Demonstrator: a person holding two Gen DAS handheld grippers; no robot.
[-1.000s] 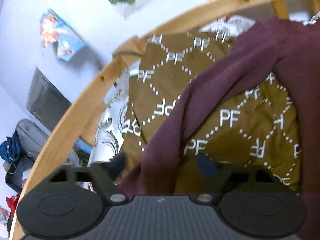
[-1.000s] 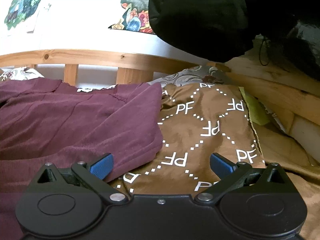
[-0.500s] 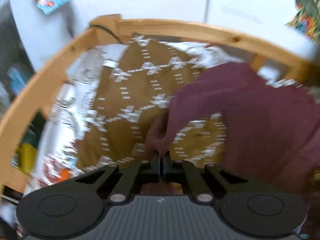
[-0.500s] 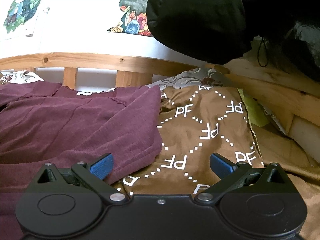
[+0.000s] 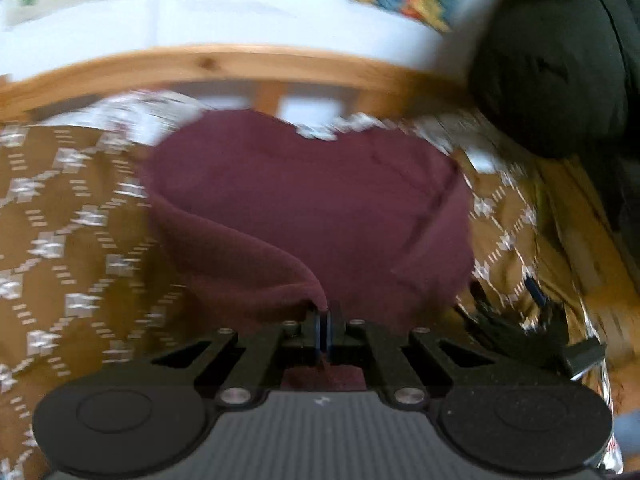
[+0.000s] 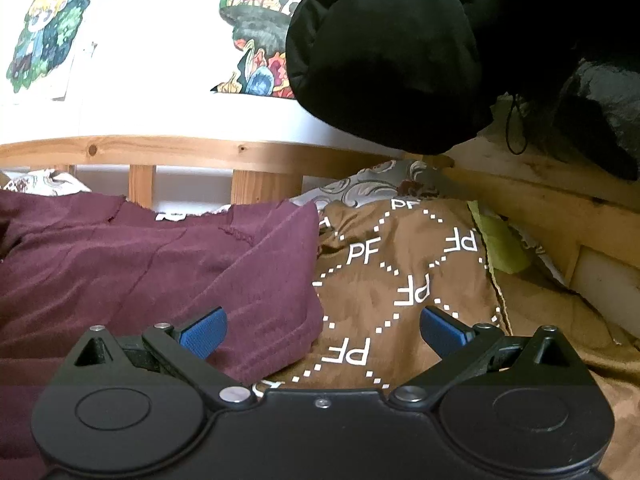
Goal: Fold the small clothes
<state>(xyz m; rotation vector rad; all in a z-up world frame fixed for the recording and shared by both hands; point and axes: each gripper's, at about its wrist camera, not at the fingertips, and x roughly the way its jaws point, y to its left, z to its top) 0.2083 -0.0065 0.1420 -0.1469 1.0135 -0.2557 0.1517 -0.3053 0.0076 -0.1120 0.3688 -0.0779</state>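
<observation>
In the left wrist view, the left gripper is clamped on an edge of the maroon garment, with its two fingers pressed together and a bit of cloth between them. The pinched edge rises as a ridge above the rest of the garment, which lies on the brown patterned blanket, in front of the wooden bed rail. This picture is blurred, so I cannot say which part of the garment is held.

In the right wrist view, the right gripper has its fingers wide apart and holds nothing. The maroon garment lies to the left of the blanket's printed part, below the rail.

The risk, I think, is that only a thin piece of cloth is pinched, so it may slip out during the fold. Also nothing pins the other side, so the whole garment could drag across the blanket instead of folding.
</observation>
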